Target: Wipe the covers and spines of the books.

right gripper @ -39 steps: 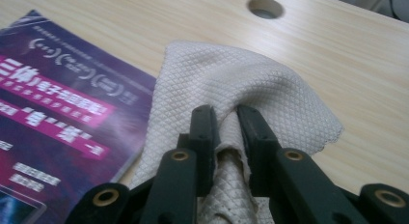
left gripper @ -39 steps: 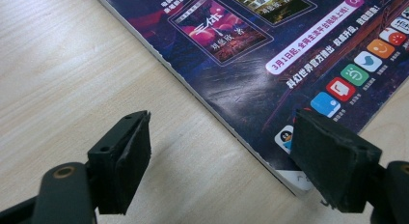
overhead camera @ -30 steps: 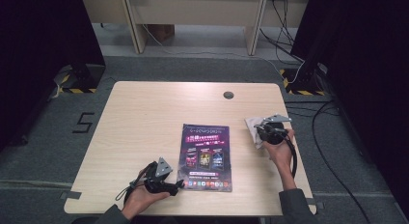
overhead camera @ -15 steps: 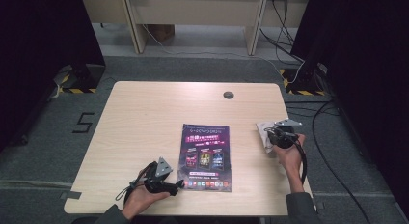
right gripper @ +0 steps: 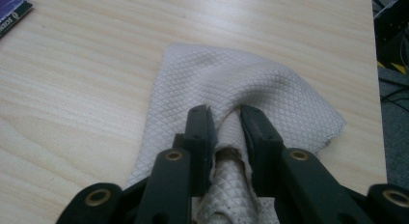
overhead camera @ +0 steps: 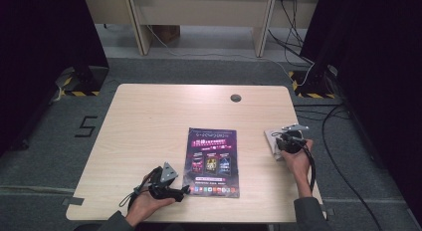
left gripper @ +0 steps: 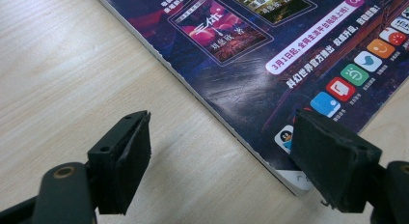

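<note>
Shifted since the earlier frame: right gripper [overhead camera: 291, 140] and the white quilted cloth [right gripper: 251, 89] pinched in it, now nearer the table's right edge; its jaws have just been opening slightly, with a fold of cloth between them. Left gripper [overhead camera: 185, 189] unchanged in place.

Item, left: left gripper, black, two-jaw, held low at the near edge of the pale wooden table [overhead camera: 149, 121]. Jaws spread wide, nothing between them; one pad [left gripper: 333, 161] stands over the near corner of the magazine.

Item, centre: glossy purple magazine [overhead camera: 211, 161], flat, cover up, printed panels and a row of coloured app icons along its near edge.

Item, right: right gripper, jaws drawn close about a raised ridge of the cloth. Cloth lies crumpled on the table near the right edge, well apart from the magazine; diamond-textured weave, off-white, soft, one bunched fold rising between the pads [right gripper: 200, 132].

Handling note, judged: settle the cloth fully on the table before the jaws part further, then lift straight away so no weave catches on the pads.
</note>
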{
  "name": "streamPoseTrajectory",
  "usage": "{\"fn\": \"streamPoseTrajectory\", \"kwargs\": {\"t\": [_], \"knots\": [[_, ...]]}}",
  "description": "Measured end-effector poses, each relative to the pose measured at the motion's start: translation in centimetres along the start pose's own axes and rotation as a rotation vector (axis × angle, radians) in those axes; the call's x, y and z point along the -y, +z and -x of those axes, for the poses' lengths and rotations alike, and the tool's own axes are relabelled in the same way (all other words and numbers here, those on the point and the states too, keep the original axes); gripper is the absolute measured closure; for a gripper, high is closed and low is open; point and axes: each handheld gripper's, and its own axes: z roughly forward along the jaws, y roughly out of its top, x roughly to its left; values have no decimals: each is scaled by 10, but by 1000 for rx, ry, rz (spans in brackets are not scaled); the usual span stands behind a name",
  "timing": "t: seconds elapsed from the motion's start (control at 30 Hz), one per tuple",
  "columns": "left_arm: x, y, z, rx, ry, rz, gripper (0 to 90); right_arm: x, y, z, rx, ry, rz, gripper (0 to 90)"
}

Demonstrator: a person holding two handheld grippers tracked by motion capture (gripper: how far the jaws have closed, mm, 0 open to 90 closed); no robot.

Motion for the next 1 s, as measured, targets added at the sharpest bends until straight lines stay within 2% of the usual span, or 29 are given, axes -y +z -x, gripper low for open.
{"fn": "streamPoseTrajectory", "kwargs": {"t": [0.1, 0.17, 0.2, 0.27, 0.37, 0.4, 0.47, 0.63, 0.77, 0.83, 0.87, 1.0], "knots": [[0, 0, 0, 0, -1, -1, 214, 1, 1, 1, 7, 6, 0, 706], [0, 0, 0, 0, 0, -1, 214, 0, -1, 1, 13, 18, 9, 648], [0, 0, 0, 0, 0, -3, 214, -1, -4, 1, 22, 33, 24, 608], [0, 0, 0, 0, 0, -1, 214, -4, -9, 0, 31, 45, 52, 591], [0, 0, 0, 0, 7, 1, 214, -8, -17, -5, 11, 42, 90, 545], [0, 0, 0, 2, 10, 3, 214, -9, -18, -7, 1, 48, 100, 540], [0, 0, 0, 1, 7, 5, 214, -12, -20, -14, -54, 59, 110, 535], [-1, -1, 1, -2, 45, 6, 214, -18, -18, -36, -135, 38, 111, 483], [-4, -1, -2, 9, 18, 22, 221, -21, -12, -55, -219, 23, 108, 444], [-6, 1, -4, 27, -21, 43, 220, -22, -9, -65, -264, 24, 97, 433], [-7, 2, -6, 31, -36, 47, 219, -22, -8, -68, -276, 23, 94, 429], [-12, 8, -13, 23, -48, 55, 220, -22, -1, -81, -313, 9, 73, 417]]}}
